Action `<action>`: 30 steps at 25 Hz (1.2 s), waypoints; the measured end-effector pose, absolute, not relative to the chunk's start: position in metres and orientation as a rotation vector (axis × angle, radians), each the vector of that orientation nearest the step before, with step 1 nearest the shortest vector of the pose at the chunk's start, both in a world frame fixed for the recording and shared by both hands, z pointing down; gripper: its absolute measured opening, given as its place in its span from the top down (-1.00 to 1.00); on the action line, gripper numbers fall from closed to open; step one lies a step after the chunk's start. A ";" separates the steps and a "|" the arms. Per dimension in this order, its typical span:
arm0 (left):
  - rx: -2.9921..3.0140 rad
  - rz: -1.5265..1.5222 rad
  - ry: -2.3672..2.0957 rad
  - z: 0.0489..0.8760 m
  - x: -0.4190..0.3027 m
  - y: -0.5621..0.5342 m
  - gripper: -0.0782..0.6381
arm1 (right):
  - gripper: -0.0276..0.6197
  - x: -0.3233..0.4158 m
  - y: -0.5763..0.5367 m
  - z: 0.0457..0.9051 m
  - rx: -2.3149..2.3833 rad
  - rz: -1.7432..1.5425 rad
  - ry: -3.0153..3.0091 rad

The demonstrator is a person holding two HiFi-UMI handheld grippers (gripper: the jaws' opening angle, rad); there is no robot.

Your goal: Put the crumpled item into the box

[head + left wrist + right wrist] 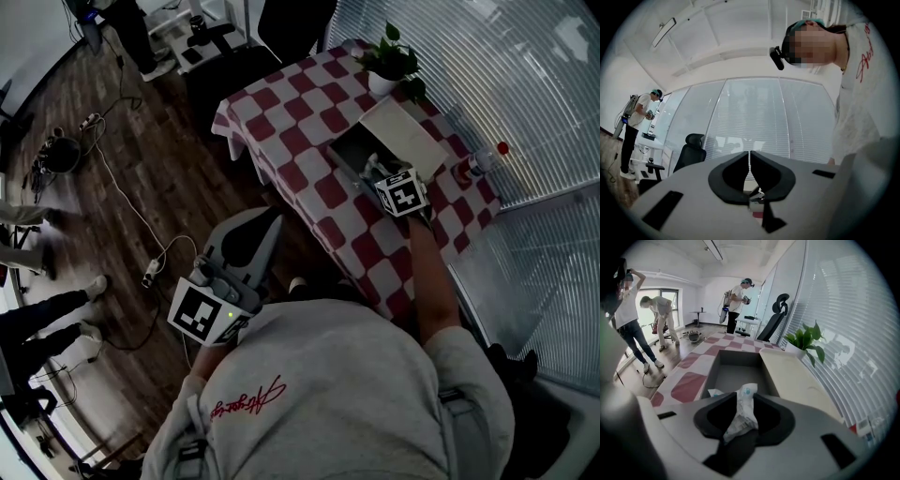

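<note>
A crumpled white item with a blue mark stands between the jaws of my right gripper. The jaws stand wide and do not seem to press on it. The gripper hovers at the near end of an open grey box, whose cream lid lies folded out to the right. In the head view the right gripper is over the box on the checked table. My left gripper hangs off the table's left side; in its own view the left gripper is shut and empty, pointing up at the windows.
A potted plant stands at the table's far end, and a red-capped bottle beside the window blinds at the right. An office chair and several people stand beyond the table. Cables and a power strip lie on the wooden floor.
</note>
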State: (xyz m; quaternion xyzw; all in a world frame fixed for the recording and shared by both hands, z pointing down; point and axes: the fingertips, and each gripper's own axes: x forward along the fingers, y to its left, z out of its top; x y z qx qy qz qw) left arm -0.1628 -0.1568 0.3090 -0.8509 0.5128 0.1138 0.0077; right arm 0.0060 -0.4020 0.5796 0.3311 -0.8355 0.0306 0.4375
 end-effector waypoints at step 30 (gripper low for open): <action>-2.716 0.330 1.484 0.306 -0.142 -0.172 0.71 | 0.74 0.013 -0.373 0.509 1.116 0.043 -2.380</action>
